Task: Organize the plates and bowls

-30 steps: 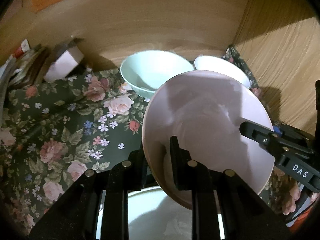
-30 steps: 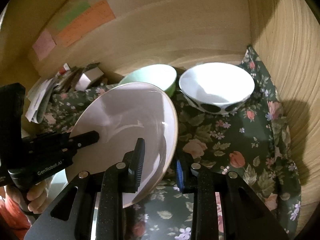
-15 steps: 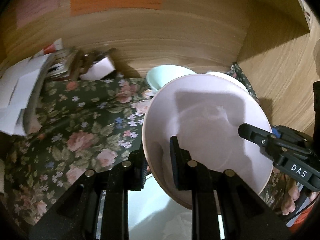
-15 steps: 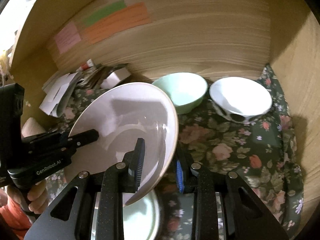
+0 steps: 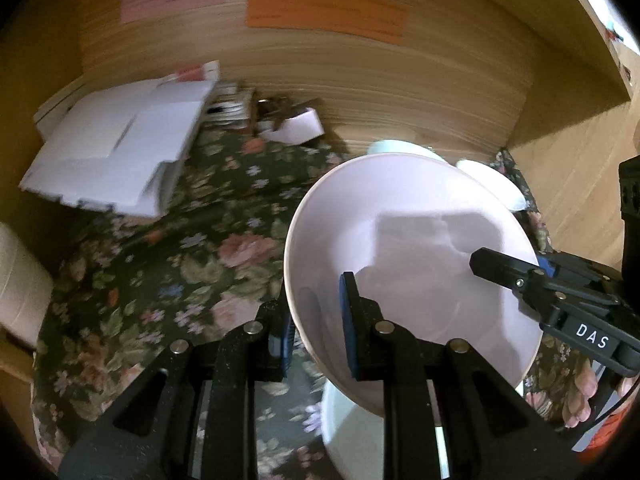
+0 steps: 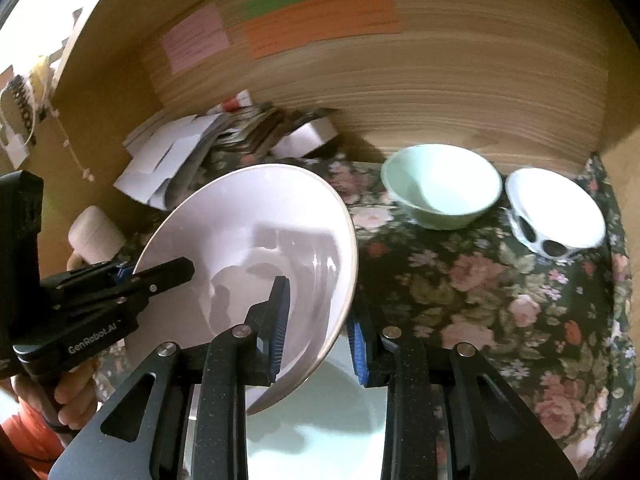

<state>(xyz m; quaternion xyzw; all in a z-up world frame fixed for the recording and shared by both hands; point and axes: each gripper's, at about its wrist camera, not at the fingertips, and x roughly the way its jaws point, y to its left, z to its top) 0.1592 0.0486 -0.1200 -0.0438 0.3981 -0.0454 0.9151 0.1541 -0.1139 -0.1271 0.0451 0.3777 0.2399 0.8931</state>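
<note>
Floral cloth (image 6: 500,300), papers (image 5: 116,156), coloured notes (image 5: 324,12) on wood wall (image 6: 480,72)

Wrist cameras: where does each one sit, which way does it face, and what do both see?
Left wrist: on the left gripper, looking forward and down along its fingers, clamped on the near-left rim of the tilted pale pink plate; the right gripper and fingers of the person's hand show at right.
Right wrist: on the right gripper, clamped on the plate's opposite rim; the left gripper and a hand in an orange sleeve show at left.
Shared: plate, mint green bowl, floral cloth, coloured notes.
</note>
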